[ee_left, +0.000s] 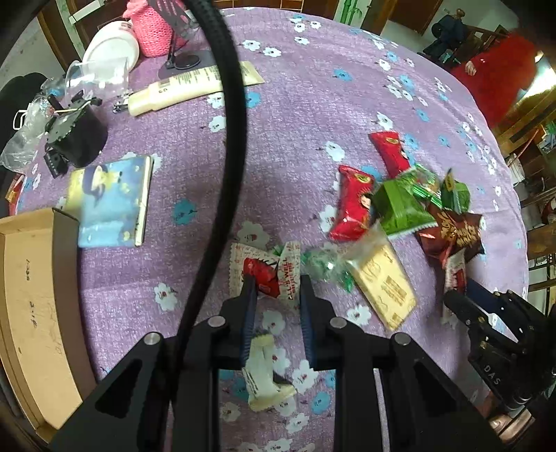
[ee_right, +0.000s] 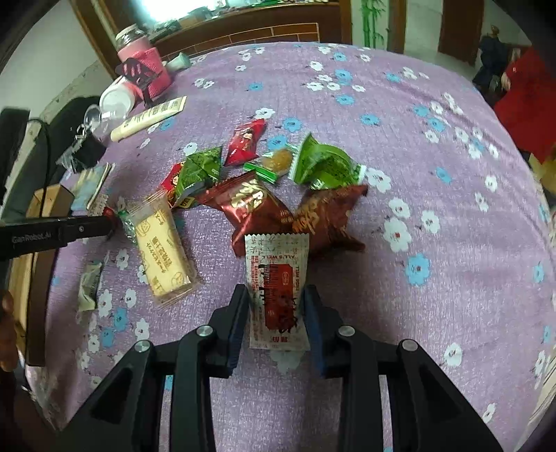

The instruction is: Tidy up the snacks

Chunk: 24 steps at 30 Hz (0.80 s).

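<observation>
Snack packets lie in a loose pile on the purple flowered tablecloth [ee_left: 295, 114]. In the left wrist view my left gripper [ee_left: 276, 283] is open, its fingertips on either side of a white and red packet [ee_left: 266, 271]. A pale wrapper [ee_left: 264, 379] lies under the jaws. In the right wrist view my right gripper [ee_right: 276, 295] has its fingers on both sides of another white and red packet [ee_right: 276, 288], which lies flat on the cloth. Red [ee_left: 351, 205], green [ee_left: 399, 205], dark red [ee_right: 250, 205] and yellow cracker [ee_right: 161, 257] packets lie beyond.
An open cardboard box [ee_left: 31, 306] sits at the left table edge. A blue booklet [ee_left: 107, 201], a cream tube [ee_left: 187, 90], a pink knitted jar [ee_left: 153, 27], a clear cup [ee_left: 97, 76] and a black device [ee_left: 76, 132] stand far left. A black cable [ee_left: 229, 121] crosses the left view.
</observation>
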### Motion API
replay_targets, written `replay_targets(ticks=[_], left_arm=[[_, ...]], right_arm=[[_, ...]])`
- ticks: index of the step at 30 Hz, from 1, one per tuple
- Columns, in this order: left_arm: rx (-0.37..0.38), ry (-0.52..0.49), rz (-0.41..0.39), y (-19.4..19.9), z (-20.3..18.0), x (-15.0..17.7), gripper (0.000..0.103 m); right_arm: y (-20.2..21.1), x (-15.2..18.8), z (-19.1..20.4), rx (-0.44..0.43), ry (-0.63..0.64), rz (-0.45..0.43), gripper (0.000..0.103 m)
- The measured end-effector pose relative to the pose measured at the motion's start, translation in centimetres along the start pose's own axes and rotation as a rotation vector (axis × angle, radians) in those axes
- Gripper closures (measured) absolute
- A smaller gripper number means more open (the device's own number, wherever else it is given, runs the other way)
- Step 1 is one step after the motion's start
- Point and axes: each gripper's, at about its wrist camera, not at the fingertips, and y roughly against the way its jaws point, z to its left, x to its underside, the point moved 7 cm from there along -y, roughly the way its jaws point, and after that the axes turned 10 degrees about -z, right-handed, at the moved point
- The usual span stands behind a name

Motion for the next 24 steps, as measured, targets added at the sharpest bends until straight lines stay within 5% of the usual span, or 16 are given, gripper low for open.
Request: replay_targets(ticks=[10, 17, 18, 22, 24], left_arm=[[0.038, 0.011, -0.017, 0.8, 0.1, 0.9, 0.079], [0.085, 0.042, 0.024, 0.3, 0.7, 0.4, 0.079], [0.091, 0.042, 0.036, 0.0, 0.7, 0.3, 0.078], [0.048, 0.013, 0.036, -0.6, 0.6, -0.1, 0.074], [0.016, -0.013, 0.031, -0.9, 0.5, -0.4, 0.071]], right_arm=[[2.0, 1.1, -0.1, -0.021, 0.001, -0.033, 0.096], [1.6, 1.9, -0.1, -0.02, -0.014, 0.012, 0.093], [1.5, 1.8, -0.1, -0.031, -0.036, 0.012, 0.088], [0.6, 1.3, 0.5, 0.006, -0.025, 0.028, 0.043], [-0.1, 1.1, 1.4, 0.017, 0.019, 0.035, 0.043]])
